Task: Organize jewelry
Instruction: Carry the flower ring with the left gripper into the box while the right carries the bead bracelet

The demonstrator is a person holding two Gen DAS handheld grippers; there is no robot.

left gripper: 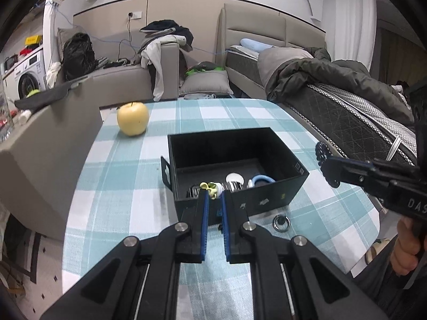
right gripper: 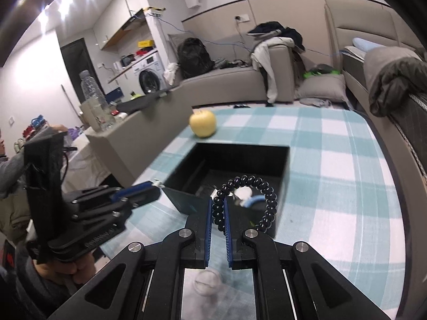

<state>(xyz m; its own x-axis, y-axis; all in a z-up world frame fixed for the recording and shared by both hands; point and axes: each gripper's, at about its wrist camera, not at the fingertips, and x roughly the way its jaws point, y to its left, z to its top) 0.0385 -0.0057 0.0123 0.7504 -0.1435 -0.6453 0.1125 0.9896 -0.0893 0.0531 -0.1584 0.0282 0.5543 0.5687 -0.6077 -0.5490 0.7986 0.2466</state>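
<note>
Right wrist view: black beaded bracelet (right gripper: 246,202) pinched and hanging above the open black rectangular box (right gripper: 283,184)!
The right gripper (right gripper: 218,213) clamps its blue pads on the bracelet's left side, the loop dangling free. Over on the left wrist view, the left gripper (left gripper: 213,202) sits closed at the box's near wall, gripping nothing visible. A silver ring (left gripper: 280,222) lies on the checked teal-and-white tablecloth (left gripper: 128,181) just beside the box; a yellow apple (left gripper: 132,118) rests behind.

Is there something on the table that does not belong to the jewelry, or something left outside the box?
Yes. A yellow apple stands on the checked tablecloth behind the black box; it is no jewelry. Also a silver ring lies on the cloth just outside the box's front wall.
</note>
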